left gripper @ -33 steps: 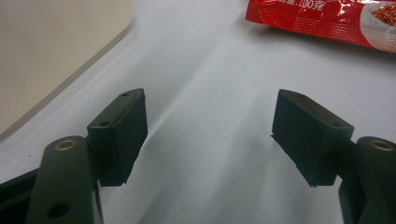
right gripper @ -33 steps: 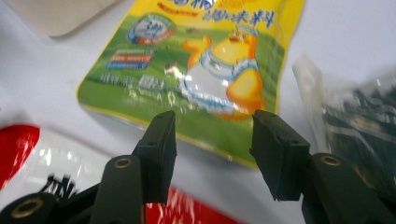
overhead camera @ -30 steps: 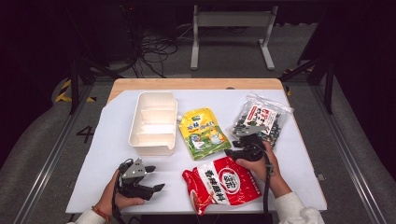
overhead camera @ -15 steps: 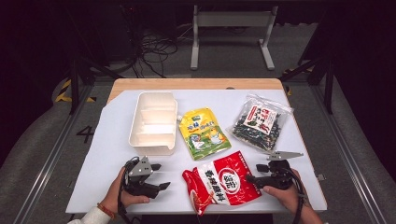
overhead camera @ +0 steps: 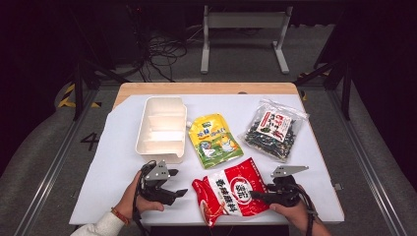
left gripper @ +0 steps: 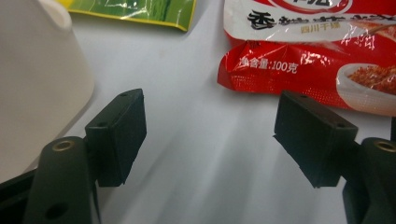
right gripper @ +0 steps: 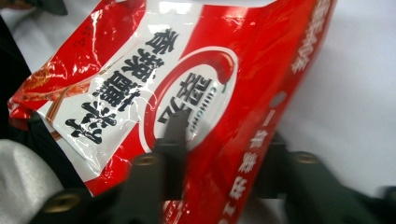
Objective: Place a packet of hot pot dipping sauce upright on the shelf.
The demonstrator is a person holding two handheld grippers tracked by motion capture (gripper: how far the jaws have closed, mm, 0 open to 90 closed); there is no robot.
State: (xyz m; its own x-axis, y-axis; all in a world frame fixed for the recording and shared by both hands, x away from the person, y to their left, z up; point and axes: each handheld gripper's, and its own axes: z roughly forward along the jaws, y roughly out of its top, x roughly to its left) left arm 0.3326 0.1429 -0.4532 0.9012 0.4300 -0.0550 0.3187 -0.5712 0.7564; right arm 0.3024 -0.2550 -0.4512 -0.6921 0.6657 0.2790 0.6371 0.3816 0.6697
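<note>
Now my right gripper (overhead camera: 258, 195) has just been closing and pinches the red bag (overhead camera: 231, 191), low in the frame's centre on the worktop (overhead camera: 113, 162); my left gripper (overhead camera: 178, 192) stays spread, empty.

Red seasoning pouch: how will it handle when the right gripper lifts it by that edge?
The red pouch will probably flop: its film is creased and one end already curls up. The glossy surface may slip between the right gripper jaws, now closing on its edge. It looks thin and flat, so likely light and unlikely to roll.
</note>
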